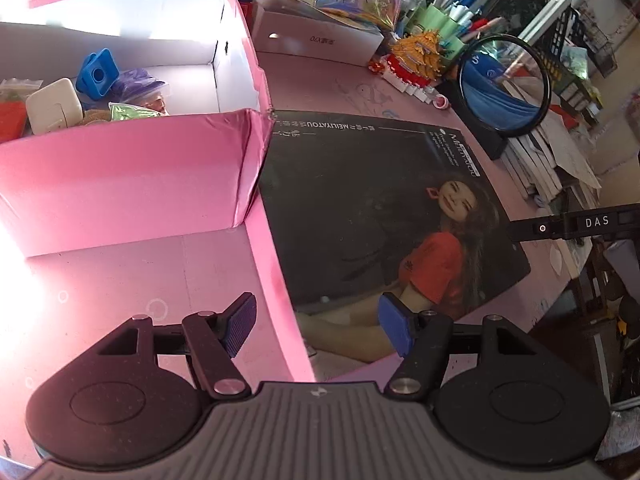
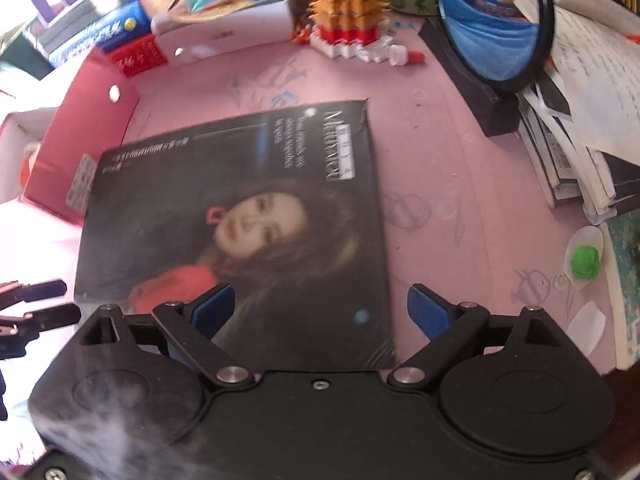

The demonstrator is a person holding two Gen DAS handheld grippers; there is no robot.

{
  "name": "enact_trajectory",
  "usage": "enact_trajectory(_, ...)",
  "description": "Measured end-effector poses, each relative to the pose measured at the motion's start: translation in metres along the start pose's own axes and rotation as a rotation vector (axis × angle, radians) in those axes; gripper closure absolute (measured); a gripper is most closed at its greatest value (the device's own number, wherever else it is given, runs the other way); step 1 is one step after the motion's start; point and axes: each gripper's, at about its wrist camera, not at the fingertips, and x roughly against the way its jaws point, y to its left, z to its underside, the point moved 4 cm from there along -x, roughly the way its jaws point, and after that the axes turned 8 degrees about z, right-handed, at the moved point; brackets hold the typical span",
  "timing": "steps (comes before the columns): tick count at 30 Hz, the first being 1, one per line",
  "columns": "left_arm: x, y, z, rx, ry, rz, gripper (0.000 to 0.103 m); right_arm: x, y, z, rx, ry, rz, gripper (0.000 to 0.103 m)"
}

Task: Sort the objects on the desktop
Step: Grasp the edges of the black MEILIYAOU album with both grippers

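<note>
Flat, dark, shiny magazine with a girl in a red top on the cover (image 2: 240, 232), lying on the pink worktop (image 2: 460, 168), just beside the big pink cardboard box (image 1: 132, 176). Not yet in the box, so that job looks left to do.

Right hand-held gripper (image 2: 320, 312) low over the near edge of the magazine, blue pads wide apart, holding nothing. Left hand-held gripper (image 1: 316, 328) over the box wall where it meets the magazine, also wide open and empty.

Already inside the box: a blue plastic block with a hole (image 1: 98, 74), a white square plug-like thing (image 1: 54, 106), a purple plastic bag (image 1: 140, 82) and a small green packet (image 1: 128, 112). Looks like some sorting is done.

Further back, still out on the worktop: an orange and red toy-brick tower (image 2: 346, 12), a round black-rimmed mirror on a stand (image 2: 496, 20), a white flat box (image 1: 316, 36), a stack of books and papers (image 2: 580, 132), and a small green lump on a white spoon-shaped scrap (image 2: 585, 262).

Hard to tell: whether any pad touches the magazine. Left part of the box cut off and washed out by bright light. Right view a bit blurry.
</note>
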Motion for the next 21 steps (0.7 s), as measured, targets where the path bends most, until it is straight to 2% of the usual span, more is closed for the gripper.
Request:
enact_trajectory(7,-0.007,0.003,-0.004,0.041,-0.025,-0.021,0.036,-0.016,-0.021,-0.004,-0.025,-0.017,-0.060,0.009)
enact_trajectory(14,-0.013,0.007,-0.008,0.080,-0.046,-0.039,0.036,-0.019,-0.021,-0.005,-0.008,-0.032,-0.115,0.010)
enact_trajectory(21,-0.022,0.002,-0.012,0.074,-0.041,-0.026,0.036,-0.029,-0.015,-0.003,0.018,-0.009,-0.138,0.010)
